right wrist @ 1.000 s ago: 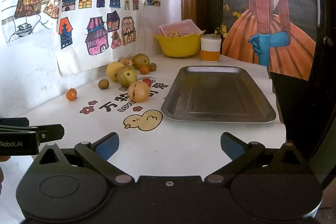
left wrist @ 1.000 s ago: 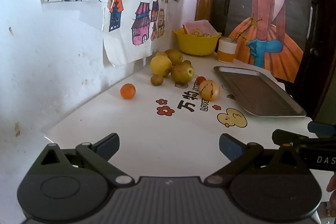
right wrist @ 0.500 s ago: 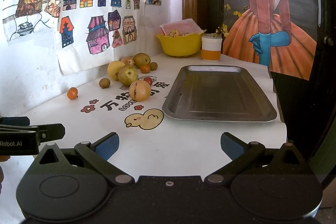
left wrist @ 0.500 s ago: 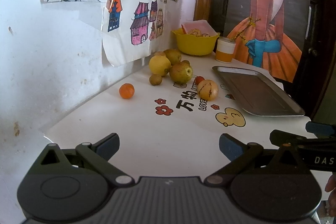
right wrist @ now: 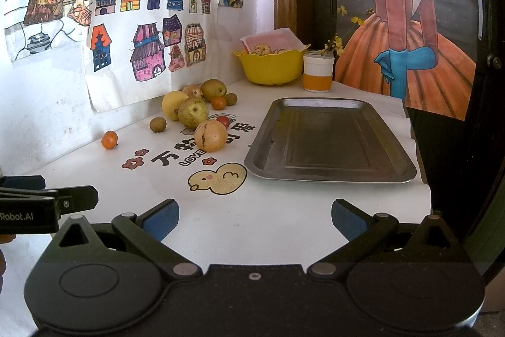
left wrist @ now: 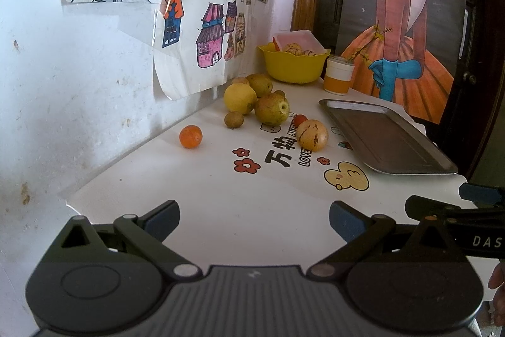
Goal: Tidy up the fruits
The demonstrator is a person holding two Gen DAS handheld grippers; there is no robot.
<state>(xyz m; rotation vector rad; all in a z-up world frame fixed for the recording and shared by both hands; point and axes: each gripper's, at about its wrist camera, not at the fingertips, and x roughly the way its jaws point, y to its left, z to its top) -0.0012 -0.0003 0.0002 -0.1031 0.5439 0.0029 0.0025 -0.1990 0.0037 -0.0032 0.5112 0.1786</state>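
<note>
Both grippers, left gripper (left wrist: pixel 254 218) and right gripper (right wrist: pixel 255 218), remain spread wide, holding nothing, edged slightly nearer since earlier. Fruits (right wrist: pixel 195 112) unmoved, clustered near wall, left of bare metal tray (right wrist: pixel 328 139).

The right gripper (right wrist: pixel 255 218) hangs over the white surface (right wrist: pixel 284 210), jaws spread wide with nothing between them. Ahead lies a bare metal tray (right wrist: pixel 329 141); to its left, loose fruits (right wrist: pixel 195 112) cluster near the wall.
</note>
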